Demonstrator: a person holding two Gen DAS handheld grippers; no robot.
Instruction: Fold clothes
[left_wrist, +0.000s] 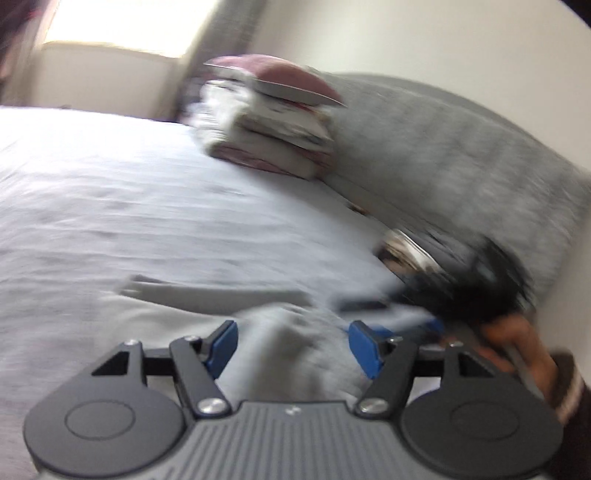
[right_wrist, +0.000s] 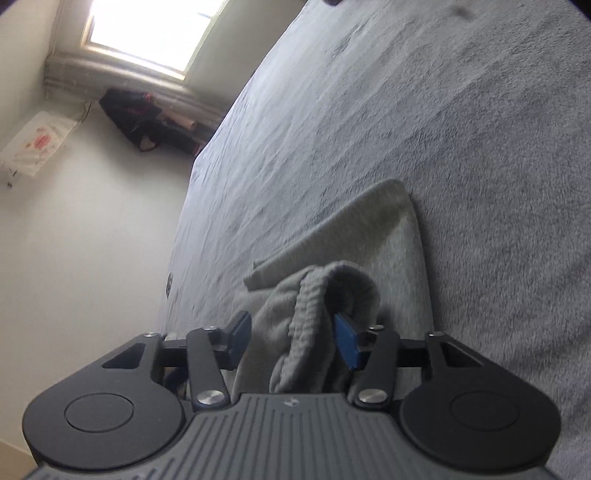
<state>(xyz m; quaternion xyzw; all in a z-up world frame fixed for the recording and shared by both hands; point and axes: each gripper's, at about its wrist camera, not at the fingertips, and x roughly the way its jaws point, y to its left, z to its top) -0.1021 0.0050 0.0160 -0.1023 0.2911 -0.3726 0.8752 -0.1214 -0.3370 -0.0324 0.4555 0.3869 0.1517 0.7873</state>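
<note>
Left gripper, seen from its own wrist camera, with its blue pads standing apart over a bunched fold of the grey garment; the cloth lies between the jaws, but the pads do not appear to press on it, which suggests a release or a regrasp rather than a hold, though blur makes this uncertain. Right gripper, in its own view, has the ribbed hem of the same grey garment rising between its pads; the right pad touches the cloth while a gap shows at the left pad, so it cannot be told whether the grip is firm. The garment lies on the grey bedcover, partly folded, with a flat, doubled portion beyond the raised hem; lifting the edge in this way would allow it to be carried over the flat part. In the left view the other tool appears as a dark blur with a hand at the right. A stack of folded clothes rests farther up the bed against a grey pillow, well apart from the work, presumably kept clear of the folding area.
</note>
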